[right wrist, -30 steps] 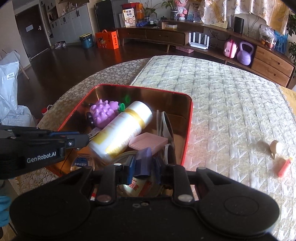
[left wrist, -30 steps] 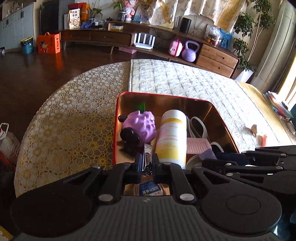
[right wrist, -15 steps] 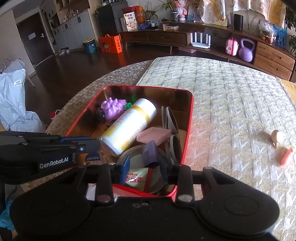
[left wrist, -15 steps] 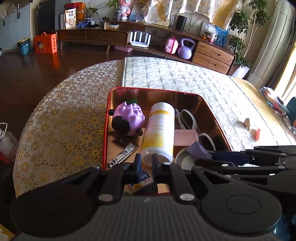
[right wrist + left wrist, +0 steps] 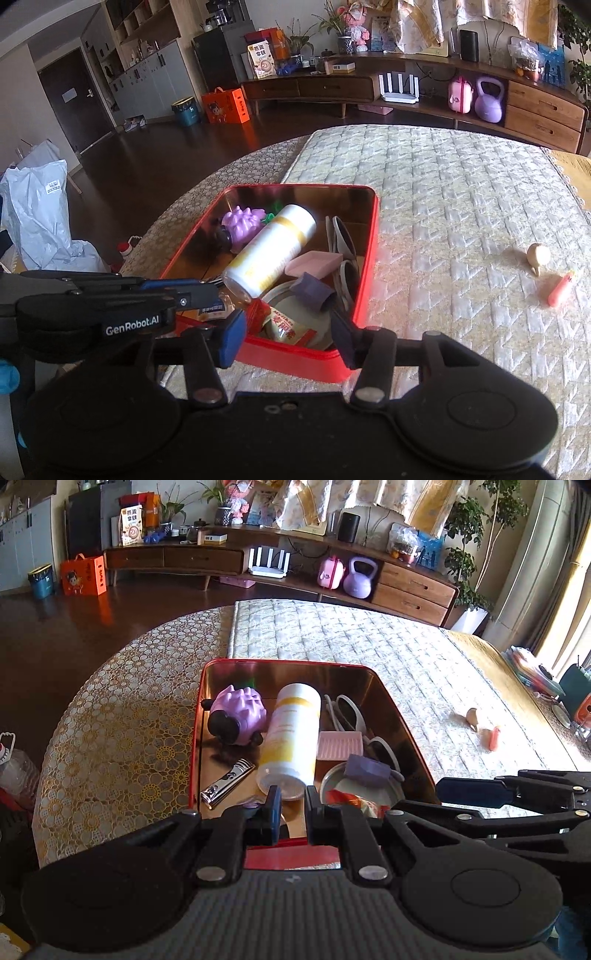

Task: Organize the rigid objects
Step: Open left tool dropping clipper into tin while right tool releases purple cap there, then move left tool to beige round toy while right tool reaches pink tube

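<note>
A red tin box (image 5: pixel 195 746) (image 5: pixel 364 280) stands on the bed. It holds a purple spiky toy (image 5: pixel 242 716) (image 5: pixel 242 221), a white and yellow bottle (image 5: pixel 291 734) (image 5: pixel 271 251), a pink block (image 5: pixel 340 744) (image 5: pixel 314 263), sunglasses (image 5: pixel 349 710), a nail clipper (image 5: pixel 227 782), a purple piece (image 5: pixel 367 770) (image 5: pixel 314 290) and a snack packet (image 5: pixel 288 328). My left gripper (image 5: pixel 293 808) hovers over the box's near edge, its jaws a narrow gap apart and empty. My right gripper (image 5: pixel 288 338) is open and empty just before the box's near wall.
A beige top-shaped toy (image 5: pixel 537 256) (image 5: pixel 472 716) and a small orange toy (image 5: pixel 561 288) (image 5: pixel 494 736) lie on the quilt to the right. The bed's left edge drops to the dark floor, with a white bag (image 5: pixel 37 214) there. A low wooden cabinet (image 5: pixel 406 92) runs along the far wall.
My right gripper opened and let the purple piece go into the box, then drew back. My left gripper also drew back and up from the box; the nail clipper now lies in view.
</note>
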A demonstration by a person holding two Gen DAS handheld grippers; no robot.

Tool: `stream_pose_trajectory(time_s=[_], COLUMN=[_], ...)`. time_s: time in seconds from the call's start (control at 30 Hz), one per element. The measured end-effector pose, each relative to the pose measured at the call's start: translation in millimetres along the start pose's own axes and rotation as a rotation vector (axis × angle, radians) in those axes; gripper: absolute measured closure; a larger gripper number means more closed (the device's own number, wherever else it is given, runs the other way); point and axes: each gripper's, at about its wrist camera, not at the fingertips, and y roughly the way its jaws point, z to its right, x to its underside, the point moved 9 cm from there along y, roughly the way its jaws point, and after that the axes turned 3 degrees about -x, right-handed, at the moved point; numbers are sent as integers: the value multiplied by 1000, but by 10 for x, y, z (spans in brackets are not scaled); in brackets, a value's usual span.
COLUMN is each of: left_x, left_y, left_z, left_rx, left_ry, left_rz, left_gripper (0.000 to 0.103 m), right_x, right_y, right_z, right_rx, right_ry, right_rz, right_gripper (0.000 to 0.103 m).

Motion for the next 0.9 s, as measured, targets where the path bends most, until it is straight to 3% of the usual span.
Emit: stream_pose_trajectory(time_s=[0.07,0.27,0.43,0.53,0.7,0.9], left_x=[-3,-24,-64,-96,-169,-266], left_y=[-28,-89,-112,-124,-153,-73], left_z=[43,194,347,461,667,961], left_rx=[3,15,32,36,41,65], left_ry=[7,27,34,49,55,66], left_rz=[4,10,11,21,57,57], left_gripper=[91,90,90,76,33,31], right_x=[2,-21,-48,-71,-61,-6], right_y=[-74,-313,-515,-616,-764,-895], right_z=[22,176,378,530,815,1257], right_rx=[6,17,37,67,77,149], right_ry=[-2,28,66,73,119,140], right_rz=[16,61,94,115,136,150], right_gripper=[42,37,26,21,17,12])
